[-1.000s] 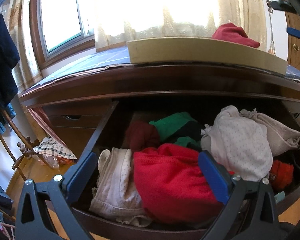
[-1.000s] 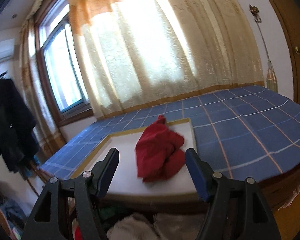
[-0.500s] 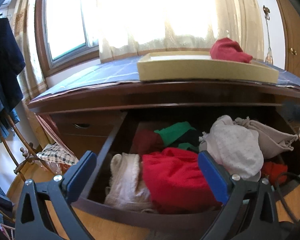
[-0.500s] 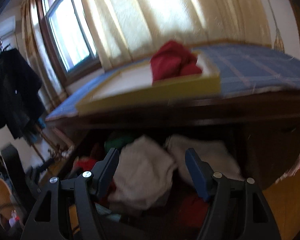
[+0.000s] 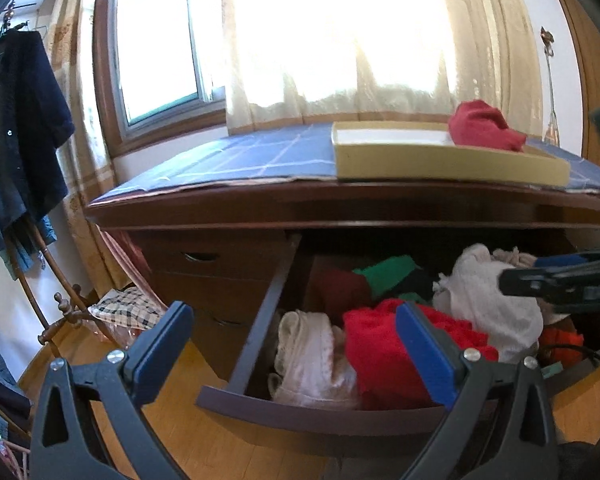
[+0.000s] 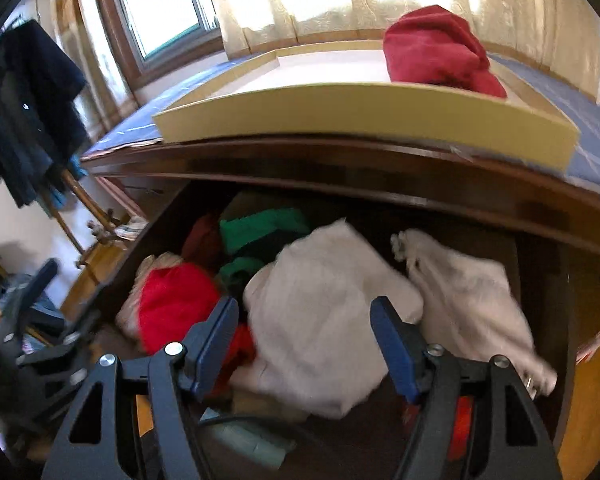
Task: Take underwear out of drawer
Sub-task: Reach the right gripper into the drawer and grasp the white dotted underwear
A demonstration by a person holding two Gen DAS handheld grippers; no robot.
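The dark brown wooden dresser (image 5: 340, 204) fills both views, its top covered by a blue checked cloth (image 5: 252, 156). Behind the dresser hang pale cream curtains (image 5: 340, 40) over a bright window. On top of the dresser sits a shallow yellow cardboard tray (image 6: 364, 112) with a crumpled dark red garment (image 6: 436, 52) lying in it near its right end. Below the dresser top, the wide dark drawer (image 5: 320, 412) stands pulled out and is packed with underwear and other clothes: a large white crumpled piece (image 6: 320, 320) in the middle, a second whitish piece (image 6: 468, 304) to its right, a bright red knitted piece (image 5: 384, 348) to its left, a cream lacy piece (image 5: 312, 356) at the drawer's left front, and a green piece (image 6: 264, 228) with a dark maroon one (image 6: 204, 240) toward the back. The right gripper (image 6: 304, 344) hangs just above the large white piece with its blue-padded jaws spread apart and nothing between them. The left gripper (image 5: 292, 348) is in front of the drawer, jaws likewise wide and empty.
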